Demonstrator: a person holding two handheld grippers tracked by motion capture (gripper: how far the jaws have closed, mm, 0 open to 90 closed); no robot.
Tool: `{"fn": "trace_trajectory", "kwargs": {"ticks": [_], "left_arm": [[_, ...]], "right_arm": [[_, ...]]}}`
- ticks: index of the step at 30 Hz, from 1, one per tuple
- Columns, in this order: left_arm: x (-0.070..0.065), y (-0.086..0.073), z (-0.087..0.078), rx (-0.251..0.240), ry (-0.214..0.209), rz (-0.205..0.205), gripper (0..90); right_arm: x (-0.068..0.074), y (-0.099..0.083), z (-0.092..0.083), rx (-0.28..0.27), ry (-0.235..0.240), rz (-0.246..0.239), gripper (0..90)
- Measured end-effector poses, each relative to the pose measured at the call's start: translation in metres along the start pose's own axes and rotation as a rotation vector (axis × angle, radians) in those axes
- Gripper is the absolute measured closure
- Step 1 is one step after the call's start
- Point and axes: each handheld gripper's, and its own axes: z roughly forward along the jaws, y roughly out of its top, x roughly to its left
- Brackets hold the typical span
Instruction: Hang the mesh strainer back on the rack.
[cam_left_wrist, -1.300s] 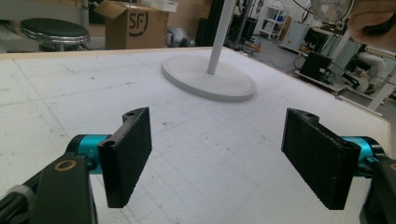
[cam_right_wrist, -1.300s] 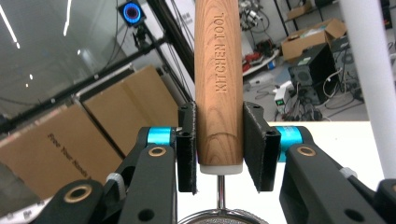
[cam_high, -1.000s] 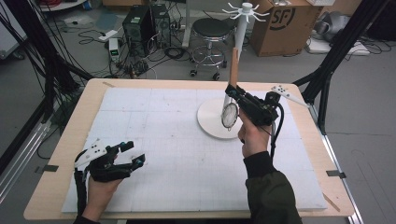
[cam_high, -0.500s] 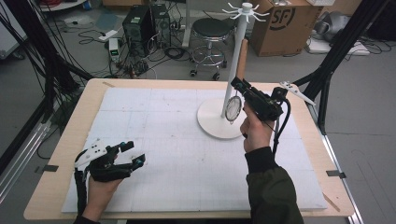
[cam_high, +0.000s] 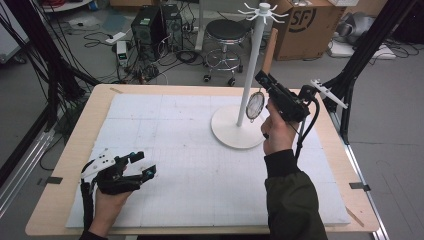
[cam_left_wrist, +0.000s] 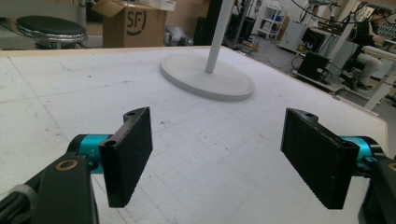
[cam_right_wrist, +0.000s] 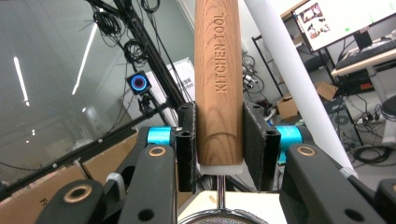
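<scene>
Right gripper (cam_high: 263, 81) fingers clamp the strainer (cam_high: 255, 105) by its wooden handle beside the stand (cam_high: 252, 60); left gripper (cam_high: 142, 165) rests on the counter (cam_high: 200, 165), fingers wide apart.

Two hand-held grippers on show: the left hand-held gripper (cam_high: 141, 164) with its jaws spread wide, the right hand-held gripper (cam_high: 263, 79) clamped on a handle. One kitchen strainer (cam_high: 255, 104), wooden handle up. One white hook stand (cam_high: 239, 129) on the surface (cam_high: 190, 165). Behind it, one round stool (cam_high: 227, 30), one cardboard box (cam_high: 307, 22), and one black computer tower (cam_high: 148, 25) on the floor.
</scene>
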Motion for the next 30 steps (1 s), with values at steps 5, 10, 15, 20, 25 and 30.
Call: {"fn": "trace_trajectory", "kwargs": {"ticks": [5,10,15,20,25,30], "left_arm": [[0.0,0.0,-0.001,-0.008,-0.007,-0.003,25.7],[0.0,0.0,0.001,-0.004,-0.008,-0.006,25.7],[0.0,-0.001,0.003,0.003,-0.008,-0.003,25.8],[-0.001,-0.002,0.004,0.007,-0.011,-0.001,25.8],[0.001,-0.002,0.005,0.011,-0.007,-0.005,25.8],[0.001,-0.002,0.005,0.009,-0.009,-0.007,25.8]], "right_arm": [[0.001,0.008,-0.001,-0.019,-0.004,-0.002,68.7],[0.0,0.013,-0.001,-0.024,-0.002,-0.014,68.7],[-0.003,0.018,-0.003,-0.037,-0.011,-0.016,68.7],[-0.007,0.023,-0.003,-0.051,-0.016,-0.002,68.7],[-0.009,0.026,0.002,-0.05,-0.018,-0.009,68.7],[-0.015,0.029,0.006,-0.053,-0.017,0.002,68.7]]}}
